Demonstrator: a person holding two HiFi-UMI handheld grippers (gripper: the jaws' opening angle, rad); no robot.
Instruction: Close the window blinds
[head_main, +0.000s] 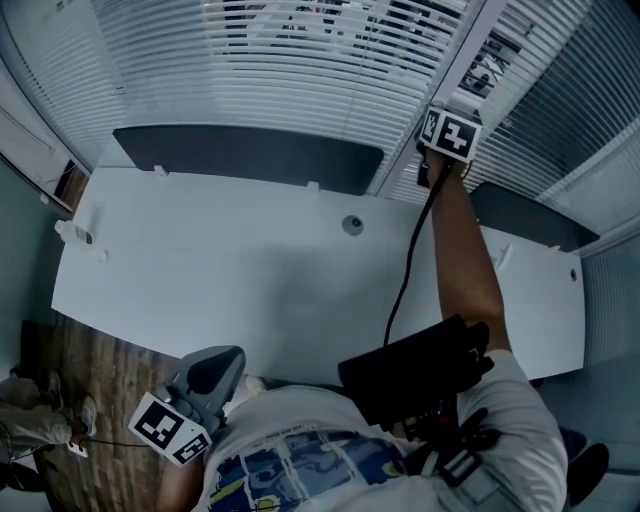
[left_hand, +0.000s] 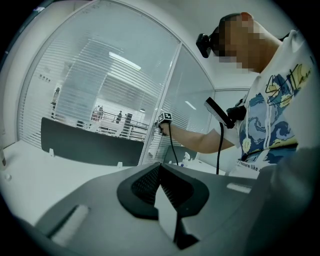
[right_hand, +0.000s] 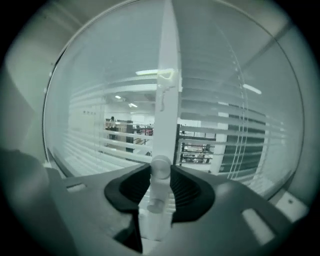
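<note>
Clamping our right gripper (right_hand: 160, 176) on the white knob (right_hand: 160, 166) at the far window post (right_hand: 168, 60) beside the blinds (right_hand: 95, 146), we hold our left gripper (left_hand: 161, 169) shut, empty, near us.

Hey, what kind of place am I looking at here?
Most likely an office: a long white desk with a dark divider screen along its back edge, slatted blinds over glass partition walls, and more lit rooms visible through the glass.
</note>
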